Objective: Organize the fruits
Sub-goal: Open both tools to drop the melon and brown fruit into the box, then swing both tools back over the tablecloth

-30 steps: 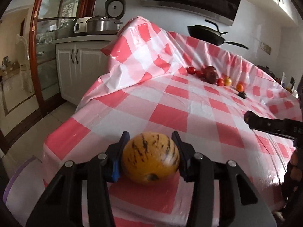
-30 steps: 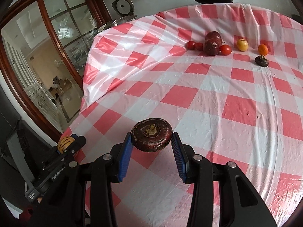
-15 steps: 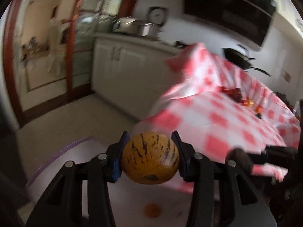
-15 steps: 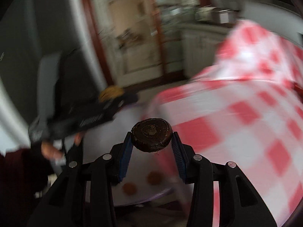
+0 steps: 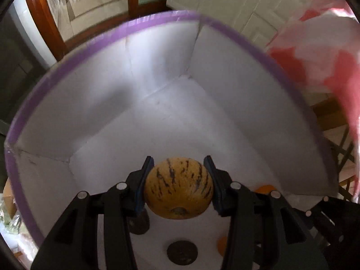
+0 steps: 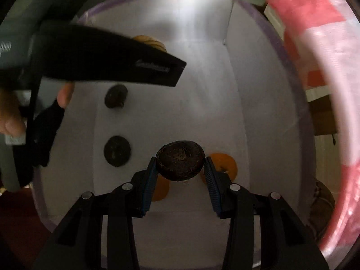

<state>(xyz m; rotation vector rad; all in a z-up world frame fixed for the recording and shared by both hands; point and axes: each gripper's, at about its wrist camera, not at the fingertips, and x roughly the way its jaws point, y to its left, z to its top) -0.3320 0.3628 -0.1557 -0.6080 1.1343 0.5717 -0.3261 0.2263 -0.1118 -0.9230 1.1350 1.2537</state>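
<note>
White walls and a purple rim define the box point(image 5: 126, 94) that fills both wrist views, with a red-and-white checked tablecloth point(image 5: 326, 51) hanging just beyond its right side. Nearest the left wrist camera, the left gripper point(image 5: 178, 186) is clenched on a yellow striped fruit point(image 5: 178, 189), its blue pads pressed against the fruit's two sides; the fruit hangs above the box floor, close to the near wall. Below it on the floor lie a dark round fruit point(image 5: 182, 252) and a second dark fruit point(image 5: 139, 222), partly hidden by the left finger. An orange fruit point(image 5: 265, 188) shows at the near right edge of the floor, behind the right finger, and another orange patch beside it cannot be identified. Farther off, the far corner of the box is bare, and beyond the rim stand a wooden door frame point(image 5: 45, 18) and white cabinet doors point(image 5: 225, 2).

Nearest the right wrist camera, the right gripper point(image 6: 180, 168) grasps a dark brown flattened fruit point(image 6: 180, 160) between its blue pads, held over the floor's near half. Two orange fruits point(image 6: 227, 164) lie under and just behind it. Toward the left wall, the two dark fruits lie one behind the other. Farther still, the other gripper's black body crosses above the floor, a person's hand point(image 6: 13, 117) gripping it at the left edge.
</note>
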